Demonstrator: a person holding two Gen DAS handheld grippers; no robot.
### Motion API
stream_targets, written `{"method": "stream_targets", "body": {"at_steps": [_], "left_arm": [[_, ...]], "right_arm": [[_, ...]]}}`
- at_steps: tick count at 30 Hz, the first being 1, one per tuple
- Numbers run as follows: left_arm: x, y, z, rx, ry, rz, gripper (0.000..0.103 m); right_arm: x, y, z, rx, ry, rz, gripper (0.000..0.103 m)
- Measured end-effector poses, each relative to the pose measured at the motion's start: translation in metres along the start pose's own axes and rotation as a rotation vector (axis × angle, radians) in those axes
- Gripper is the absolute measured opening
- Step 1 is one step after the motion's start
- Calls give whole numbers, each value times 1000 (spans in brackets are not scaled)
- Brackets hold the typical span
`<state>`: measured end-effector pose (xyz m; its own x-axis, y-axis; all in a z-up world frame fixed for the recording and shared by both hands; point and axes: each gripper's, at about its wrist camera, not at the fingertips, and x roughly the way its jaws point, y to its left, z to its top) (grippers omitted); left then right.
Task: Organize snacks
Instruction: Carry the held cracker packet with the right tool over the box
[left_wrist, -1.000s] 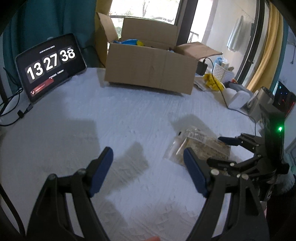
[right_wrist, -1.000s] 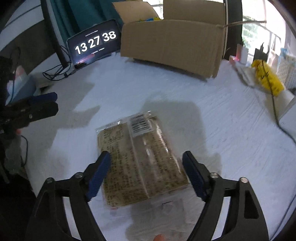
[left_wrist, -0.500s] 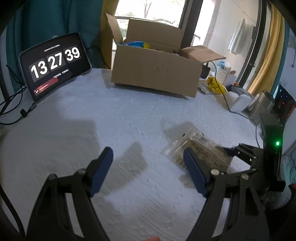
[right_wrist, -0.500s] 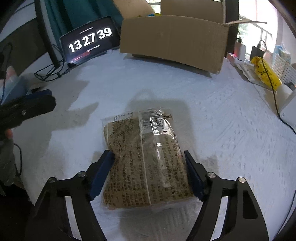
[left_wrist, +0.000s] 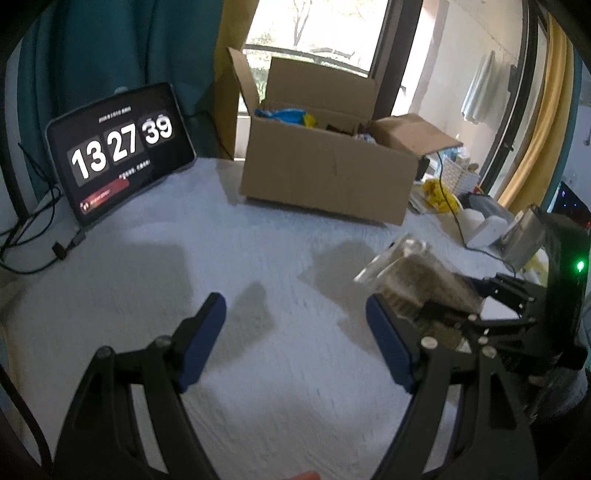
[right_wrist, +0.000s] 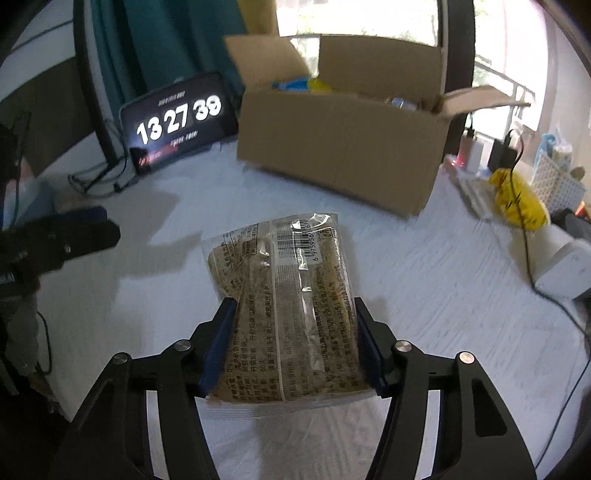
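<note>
A clear snack packet (right_wrist: 284, 295) of brown pieces, barcode label facing up, sits between the blue pads of my right gripper (right_wrist: 291, 343). The jaws are closing and both pads press its sides, and it hangs tilted above the white table (right_wrist: 424, 266). In the left wrist view the same packet (left_wrist: 413, 273) appears raised at the right. My left gripper (left_wrist: 295, 339) is open over bare cloth with nothing between its fingers. An open cardboard box (right_wrist: 340, 147) holding blue and yellow packets stands at the back of the table.
A tablet clock (left_wrist: 118, 147) leans at the back left with cables trailing off the edge. To the right lie a yellow bag (right_wrist: 517, 199), a white basket (right_wrist: 554, 173), a white device (right_wrist: 565, 269) and a black cable.
My right gripper's jaws have drawn in onto the packet's sides and lifted it off the table, tilting it. The left gripper has risen slightly and stayed open.
</note>
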<state>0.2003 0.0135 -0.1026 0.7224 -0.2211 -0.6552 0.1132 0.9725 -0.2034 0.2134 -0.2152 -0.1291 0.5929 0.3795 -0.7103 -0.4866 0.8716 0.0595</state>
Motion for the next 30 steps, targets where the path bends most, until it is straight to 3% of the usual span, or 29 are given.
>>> {"method": "stream_targets", "body": {"at_steps": [13, 30], "left_arm": [[-3, 4, 58, 29, -93, 20, 80], [11, -6, 135, 96, -210, 49, 80]], "right_arm": [[-18, -31, 72, 16, -140, -30, 63], [-8, -69, 161, 48, -263, -81, 64]]}}
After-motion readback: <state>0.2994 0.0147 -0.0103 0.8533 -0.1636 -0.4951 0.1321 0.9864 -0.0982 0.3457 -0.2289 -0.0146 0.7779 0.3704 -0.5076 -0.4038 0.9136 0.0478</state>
